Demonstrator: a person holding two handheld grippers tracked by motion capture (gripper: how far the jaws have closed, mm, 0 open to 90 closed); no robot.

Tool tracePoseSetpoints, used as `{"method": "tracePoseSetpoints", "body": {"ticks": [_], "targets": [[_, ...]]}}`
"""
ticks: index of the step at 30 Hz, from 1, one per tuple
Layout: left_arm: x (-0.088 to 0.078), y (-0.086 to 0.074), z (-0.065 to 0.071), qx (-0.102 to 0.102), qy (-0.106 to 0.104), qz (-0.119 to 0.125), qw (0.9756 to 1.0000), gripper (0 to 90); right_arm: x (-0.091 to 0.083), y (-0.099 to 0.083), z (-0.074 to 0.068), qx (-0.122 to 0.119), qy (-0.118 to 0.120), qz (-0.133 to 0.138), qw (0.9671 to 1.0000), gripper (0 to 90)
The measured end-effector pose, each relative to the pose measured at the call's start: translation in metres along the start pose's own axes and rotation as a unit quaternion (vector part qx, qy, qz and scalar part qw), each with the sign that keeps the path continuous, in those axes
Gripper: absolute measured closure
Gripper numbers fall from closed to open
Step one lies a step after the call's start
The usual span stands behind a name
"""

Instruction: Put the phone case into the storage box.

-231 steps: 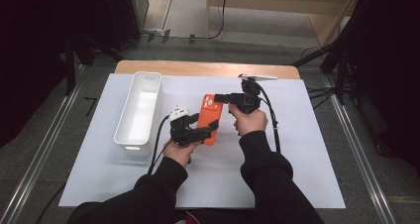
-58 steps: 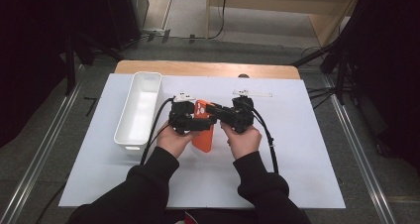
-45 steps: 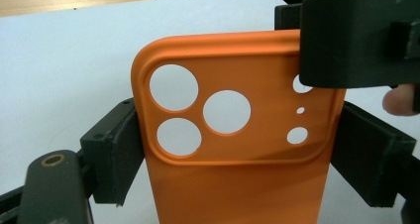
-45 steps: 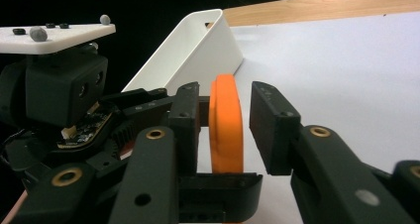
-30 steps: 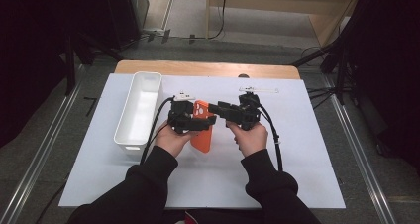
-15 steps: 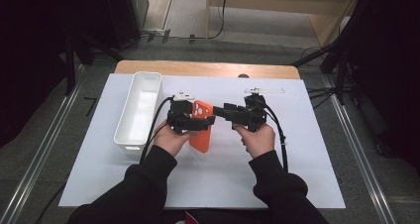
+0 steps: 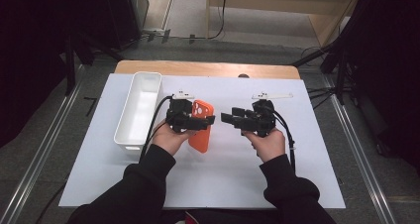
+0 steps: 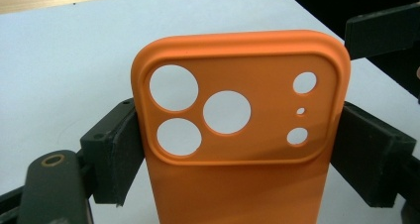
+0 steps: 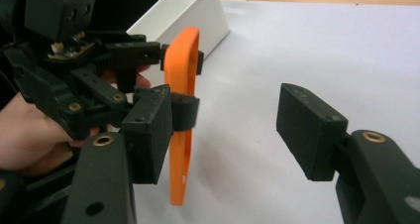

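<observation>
In the high view, the left gripper (image 7: pixel 207 120) is clamped on an orange phone case (image 7: pixel 200 126), which is held just above the white table cover (image 7: pixel 307 174), right of the white bin (image 7: pixel 139 110) and near the middle of the table. The right gripper (image 7: pixel 227 118) sits to the right of the case, clear of it, with its jaws pointing left toward it. The left gripper view gives detail that the high view cannot resolve: the phone case (image 8: pixel 242 130) stands upright between the two black pads (image 8: pixel 121 157), one pressing on each long edge, just below the raised camera panel with three large round openings and three smaller ones. A black jaw of the right gripper (image 8: pixel 384 30) enters at the upper right of that view, apart from the case. The right gripper view shows the case (image 9: pixel 182 115) edge-on, as a thin orange strip, gripped by the left gripper (image 9: pixel 178 80) with part of the person's hand (image 9: pixel 29 135) behind it. The white bin (image 9: pixel 185 16) lies beyond the case. This view also confirms that the right gripper (image 9: pixel 233 130) has its jaws apart with bare table cover between them; they have just been opening. Whether its left jaw touches the case cannot be told from this angle.
</observation>
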State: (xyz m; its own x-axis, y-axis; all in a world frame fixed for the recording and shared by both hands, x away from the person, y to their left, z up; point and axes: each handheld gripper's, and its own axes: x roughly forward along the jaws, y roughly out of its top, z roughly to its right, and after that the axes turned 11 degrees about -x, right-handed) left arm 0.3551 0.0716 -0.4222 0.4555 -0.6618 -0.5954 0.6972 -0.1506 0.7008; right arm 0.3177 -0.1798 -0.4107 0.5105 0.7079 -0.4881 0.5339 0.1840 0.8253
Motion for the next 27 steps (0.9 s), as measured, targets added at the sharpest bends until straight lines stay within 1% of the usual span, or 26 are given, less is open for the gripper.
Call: {"method": "tracePoseSetpoints", "body": {"ticks": [3, 5, 9, 13, 15, 17, 18, 19, 23, 24, 26, 27], "targets": [[-0.001, 0.001, 0.001, 0.002, -0.004, -0.001, 1.0000, 15.3, -0.004, -0.006, 0.002, -0.010, 0.002, -0.003, 0.9999, 36.7], [-0.002, 0.001, 0.001, 0.005, -0.004, -0.002, 1.0000, 15.3, -0.006, -0.009, 0.002, -0.012, 0.003, -0.003, 0.9999, 36.6], [-0.005, 0.003, 0.002, 0.008, -0.009, -0.002, 0.9999, 15.3, -0.009, -0.016, 0.004, -0.028, 0.001, -0.008, 0.9996, 36.6], [-0.007, 0.004, 0.003, 0.010, -0.014, -0.001, 0.9999, 15.4, -0.010, -0.021, 0.005, -0.035, 0.008, -0.012, 0.9993, 35.7], [-0.009, 0.005, 0.003, 0.013, -0.017, -0.003, 0.9998, 15.3, -0.010, -0.024, 0.006, -0.043, 0.013, -0.013, 0.9989, 34.8], [-0.012, 0.007, 0.003, 0.015, -0.024, -0.003, 0.9996, 15.4, -0.010, -0.026, 0.005, -0.044, 0.016, -0.015, 0.9988, 34.4], [-0.012, 0.007, 0.003, 0.015, -0.024, -0.003, 0.9996, 15.4, -0.010, -0.026, 0.005, -0.044, 0.016, -0.015, 0.9988, 34.4], [-0.014, 0.009, 0.003, 0.018, -0.027, -0.005, 0.9995, 15.4, -0.010, -0.029, 0.005, -0.048, 0.023, -0.017, 0.9985, 33.9], [-0.017, 0.010, 0.004, 0.019, -0.034, -0.003, 0.9992, 15.4, -0.009, -0.032, 0.003, -0.050, 0.031, -0.023, 0.9980, 32.8], [-0.019, 0.011, 0.004, 0.022, -0.036, -0.007, 0.9991, 15.3, -0.010, -0.034, 0.002, -0.057, 0.031, -0.028, 0.9975, 32.3], [-0.019, 0.011, 0.004, 0.023, -0.038, -0.008, 0.9990, 15.3, -0.010, -0.036, 0.001, -0.059, 0.035, -0.028, 0.9972, 31.8], [-0.020, 0.010, 0.004, 0.026, -0.039, -0.013, 0.9988, 15.3, -0.011, -0.038, 0.001, -0.062, 0.037, -0.030, 0.9970, 31.4]]}}
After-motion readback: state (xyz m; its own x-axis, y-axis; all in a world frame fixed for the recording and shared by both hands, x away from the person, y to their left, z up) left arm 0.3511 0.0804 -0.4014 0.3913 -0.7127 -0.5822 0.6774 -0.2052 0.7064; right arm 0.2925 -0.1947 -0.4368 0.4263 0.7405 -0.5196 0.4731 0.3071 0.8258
